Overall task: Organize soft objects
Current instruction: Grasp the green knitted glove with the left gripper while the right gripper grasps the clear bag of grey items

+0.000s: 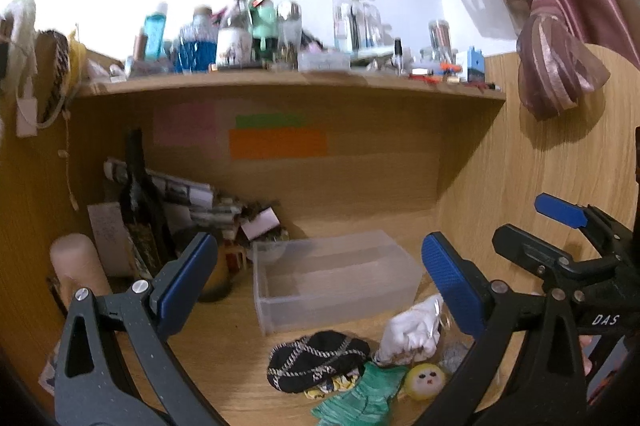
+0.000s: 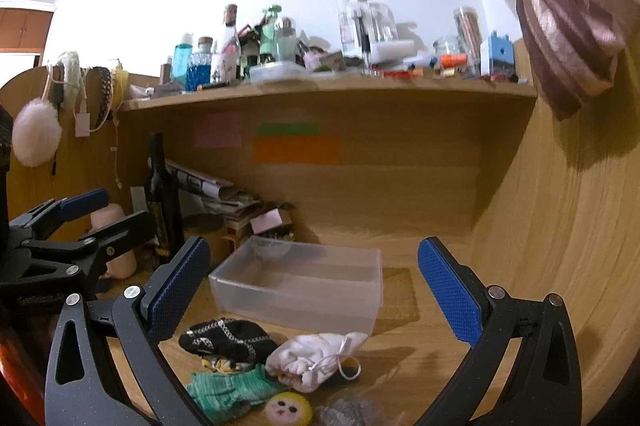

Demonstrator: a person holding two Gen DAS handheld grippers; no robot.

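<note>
A white drawstring pouch (image 2: 316, 356), limp and light, lies near me among a black cloth (image 2: 226, 340) and green cloth (image 2: 230, 388), just before the clear box (image 2: 296, 300). I judge its bunched middle the best grab. Both my tongs, left (image 1: 316, 282) and right (image 2: 314, 290), gape apart, holding nothing.

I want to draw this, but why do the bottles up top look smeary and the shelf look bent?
Left wrist view: the bottles are smeared by motion blur, and the white wall is washed out by glare. Right wrist view: the bottles look a bit sharper. In both, the fisheye lens bows the shelf and darkens the corners.
</note>
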